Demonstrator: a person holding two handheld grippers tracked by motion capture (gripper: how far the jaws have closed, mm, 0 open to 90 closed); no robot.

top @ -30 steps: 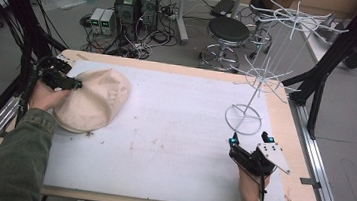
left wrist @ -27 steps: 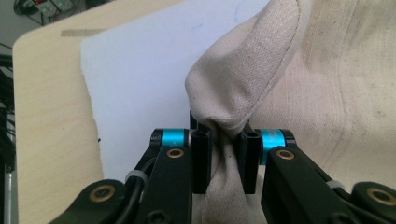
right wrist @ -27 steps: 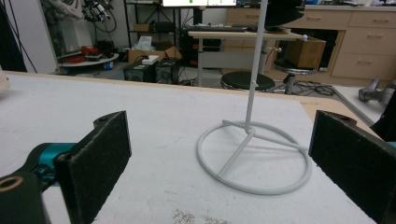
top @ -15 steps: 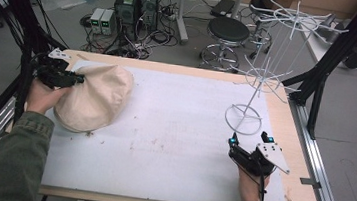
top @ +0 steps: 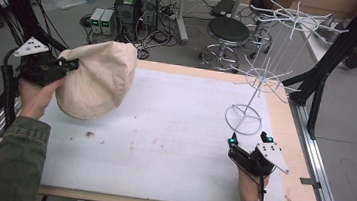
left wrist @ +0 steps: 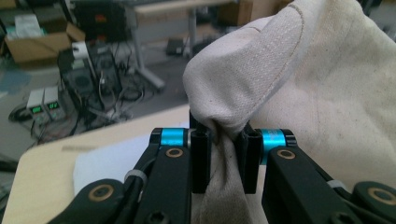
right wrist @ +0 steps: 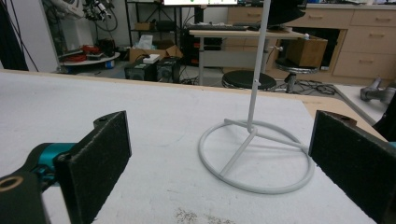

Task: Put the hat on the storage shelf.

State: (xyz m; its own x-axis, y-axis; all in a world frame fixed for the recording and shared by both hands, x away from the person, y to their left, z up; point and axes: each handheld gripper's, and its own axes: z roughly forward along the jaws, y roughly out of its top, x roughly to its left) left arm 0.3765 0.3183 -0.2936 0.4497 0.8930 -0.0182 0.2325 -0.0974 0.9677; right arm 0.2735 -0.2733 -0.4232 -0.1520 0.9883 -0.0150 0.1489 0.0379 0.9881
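Left claw pinches the unmarked cream hat at nine o'clock; right claw gapes empty before a wire stand, seemingly unlabelled.

A robotics or electronics lab, not a home. A wooden bench topped with a white mat stands inside a frame of black metal struts; beyond its far edge, on a grey floor, sit desktop computer towers, small boxes with green displays, tangled cables and round black stools. Wooden drawer cabinets and cardboard boxes line the back.
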